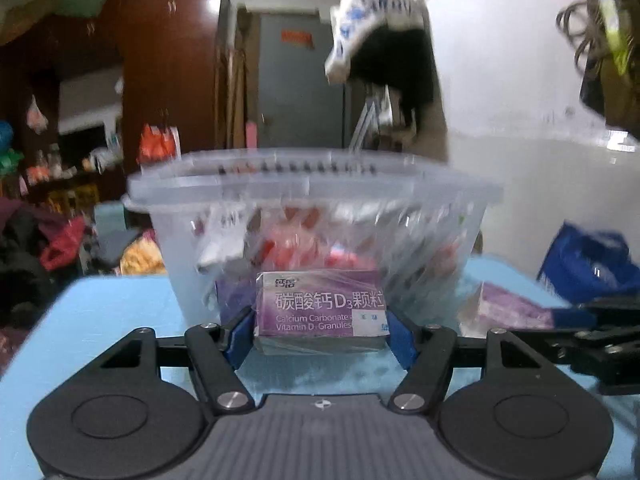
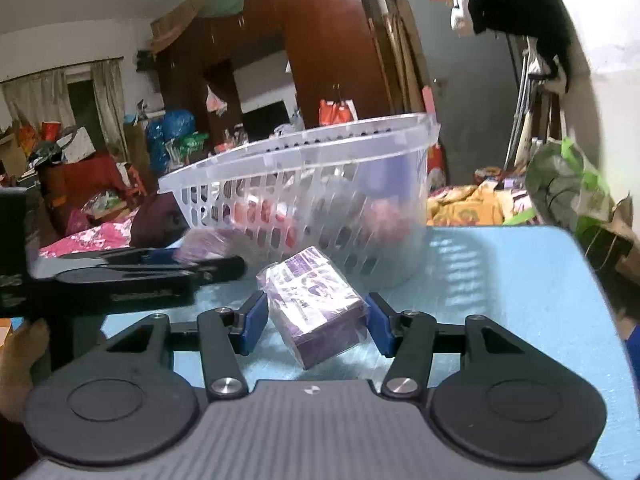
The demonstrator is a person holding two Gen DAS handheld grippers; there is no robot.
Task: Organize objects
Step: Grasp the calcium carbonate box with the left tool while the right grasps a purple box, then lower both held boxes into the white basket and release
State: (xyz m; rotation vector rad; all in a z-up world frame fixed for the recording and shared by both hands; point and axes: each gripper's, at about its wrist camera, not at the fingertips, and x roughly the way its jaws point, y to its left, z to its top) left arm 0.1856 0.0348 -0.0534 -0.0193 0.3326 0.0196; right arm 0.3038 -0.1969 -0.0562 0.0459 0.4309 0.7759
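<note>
**Mia:** What is sitting in the middle?

**Ben:** A see-through basket (image 1: 316, 216) is standing on the blue table (image 1: 120, 312). It is holding red and purple packs, but they are looking blurry through the wall.

**Mia:** What is the left gripper (image 1: 322, 330) doing?

**Ben:** It is pinching a purple box (image 1: 320, 308) right in front of the basket. Its blue fingers (image 1: 240, 338) are pressing on the two short ends of the box. The box is showing white words, "Calcium Carbonate" and "Vitamin D Granules." It is sitting very close to the basket's front wall, but I cannot tell if it is touching it.

**Mia:** And the right gripper (image 2: 316, 324)?

**Ben:** It is pointing at the basket (image 2: 304, 184) too, at its corner. A second purple box (image 2: 318, 308) is sitting between its fingers (image 2: 255, 322), turned at a slant. The right finger is touching the box. The left finger is showing a thin gap beside it. So the fingers are spread a bit wider than the box and not squeezing it tight.

**Mia:** Where is that box?

**Ben:** Just in front of the basket, a little apart from it, over the blue table (image 2: 500, 280).

**Mia:** Are the two grippers near each other?

**Ben:** Yes. In the right camera, the left gripper (image 2: 208, 258) is reaching in toward the basket's near side with its purple box (image 2: 204, 242).
</note>
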